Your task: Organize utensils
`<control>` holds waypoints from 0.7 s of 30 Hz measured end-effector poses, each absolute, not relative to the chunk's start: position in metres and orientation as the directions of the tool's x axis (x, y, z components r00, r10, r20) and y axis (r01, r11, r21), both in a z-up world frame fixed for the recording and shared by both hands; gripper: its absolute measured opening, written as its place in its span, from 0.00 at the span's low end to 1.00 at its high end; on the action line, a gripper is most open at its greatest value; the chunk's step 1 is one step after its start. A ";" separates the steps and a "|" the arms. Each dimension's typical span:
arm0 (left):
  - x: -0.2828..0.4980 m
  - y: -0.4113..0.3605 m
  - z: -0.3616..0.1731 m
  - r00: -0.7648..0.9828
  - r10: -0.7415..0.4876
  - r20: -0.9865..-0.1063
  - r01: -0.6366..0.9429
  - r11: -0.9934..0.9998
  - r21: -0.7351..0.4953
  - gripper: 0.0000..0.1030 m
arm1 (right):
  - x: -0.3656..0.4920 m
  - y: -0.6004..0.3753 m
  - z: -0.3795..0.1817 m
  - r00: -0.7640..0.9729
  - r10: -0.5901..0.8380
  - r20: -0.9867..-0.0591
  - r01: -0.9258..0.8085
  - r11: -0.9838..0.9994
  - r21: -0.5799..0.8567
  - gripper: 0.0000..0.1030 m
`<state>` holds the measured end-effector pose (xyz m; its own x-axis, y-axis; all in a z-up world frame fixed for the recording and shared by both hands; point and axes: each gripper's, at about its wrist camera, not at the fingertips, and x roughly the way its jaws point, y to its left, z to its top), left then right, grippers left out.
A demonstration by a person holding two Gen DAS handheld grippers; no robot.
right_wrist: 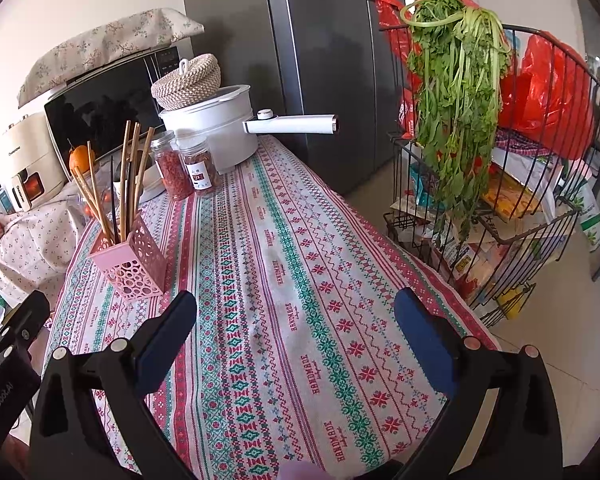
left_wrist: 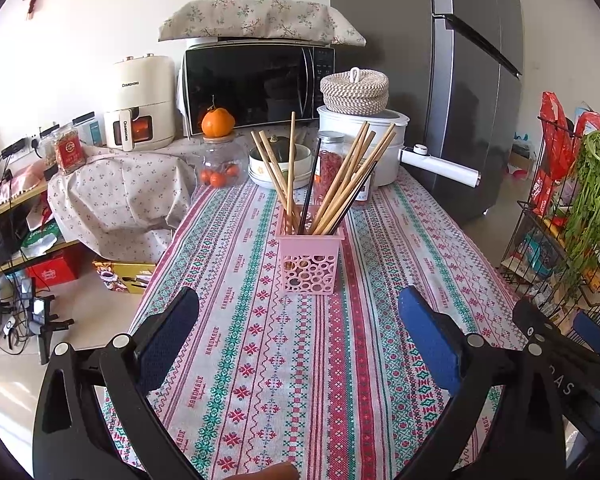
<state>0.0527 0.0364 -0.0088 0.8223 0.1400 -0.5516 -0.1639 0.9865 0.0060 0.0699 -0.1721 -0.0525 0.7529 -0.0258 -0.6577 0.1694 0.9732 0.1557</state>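
my left gripper [left_wrist: 299,322] hangs spread wide over the tablecloth [left_wrist: 260,380], gripping nothing. my right gripper [right_wrist: 295,322] is just as wide and empty. straight beyond my left fingers the pink holder [left_wrist: 307,262] stands upright, chopsticks [left_wrist: 340,184] fanned out of it; from my right it sits ahead to the left. farther back stand jars [right_wrist: 180,172] and a white pot [right_wrist: 220,128].

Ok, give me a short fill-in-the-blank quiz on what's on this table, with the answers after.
1. The chopsticks stand in a holder coloured ____.
2. Both the left tongs and the right tongs are ____, holding nothing.
3. The woven basket sits on top of the white ____.
4. The fruit on the glass jar is coloured ____.

Missing words: pink; open; pot; orange
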 end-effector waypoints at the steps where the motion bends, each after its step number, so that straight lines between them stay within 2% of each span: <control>1: 0.053 0.037 -0.009 0.822 0.140 -0.552 -0.164 0.986 0.006 0.93 | 0.070 -0.172 -0.053 0.753 -0.026 -0.658 0.169 0.973 0.155 0.93; 18: 0.052 0.036 -0.009 0.828 0.155 -0.539 -0.166 0.986 0.029 0.93 | 0.071 -0.171 -0.055 0.743 -0.022 -0.669 0.171 0.972 0.158 0.93; 21: 0.049 0.037 -0.010 0.844 0.128 -0.521 -0.141 0.990 0.015 0.88 | 0.071 -0.171 -0.055 0.741 -0.020 -0.671 0.170 0.972 0.160 0.94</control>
